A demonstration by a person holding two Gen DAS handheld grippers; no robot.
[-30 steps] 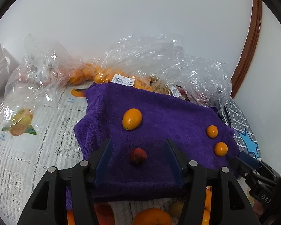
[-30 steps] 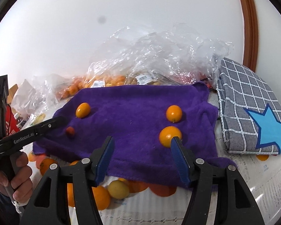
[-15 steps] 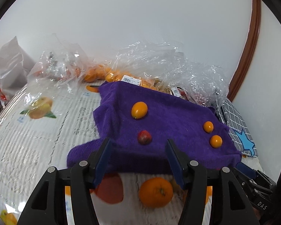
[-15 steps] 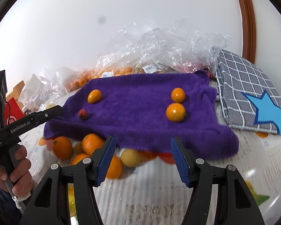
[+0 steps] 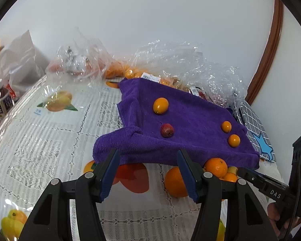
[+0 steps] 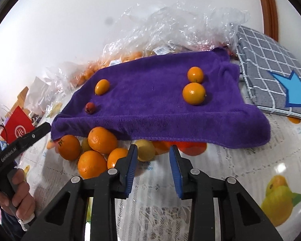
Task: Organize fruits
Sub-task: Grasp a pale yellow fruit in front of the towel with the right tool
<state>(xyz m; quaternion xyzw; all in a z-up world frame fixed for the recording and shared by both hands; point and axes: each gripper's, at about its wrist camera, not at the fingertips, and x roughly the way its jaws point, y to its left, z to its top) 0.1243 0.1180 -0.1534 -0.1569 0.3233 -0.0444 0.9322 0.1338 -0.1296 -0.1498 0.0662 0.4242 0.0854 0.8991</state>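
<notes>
— The right gripper (image 6: 153, 161) is closing now, jaws far narrower than a second ago, and nothing sits between the pads; the yellowish fruit (image 6: 144, 150) is just ahead of its tips.

— And the left gripper (image 5: 147, 171)?

— Half apart, empty, unchanged in width. (It has slid back, though: the loose oranges (image 6: 91, 154) under the near hem were hidden from its camera a second ago.)

— So the pile's next?

— I'd guess so. It lies on the lace tablecloth (image 5: 50, 140), tucked against the purple towel (image 6: 160, 100). Up on the towel, four small fruits sit where they were: two kumquats (image 6: 194, 86) touching, an oval one (image 6: 102, 87), a red berry (image 6: 89, 108).

— Behind?

— Crumpled plastic bags (image 6: 170, 30) holding more.
</notes>
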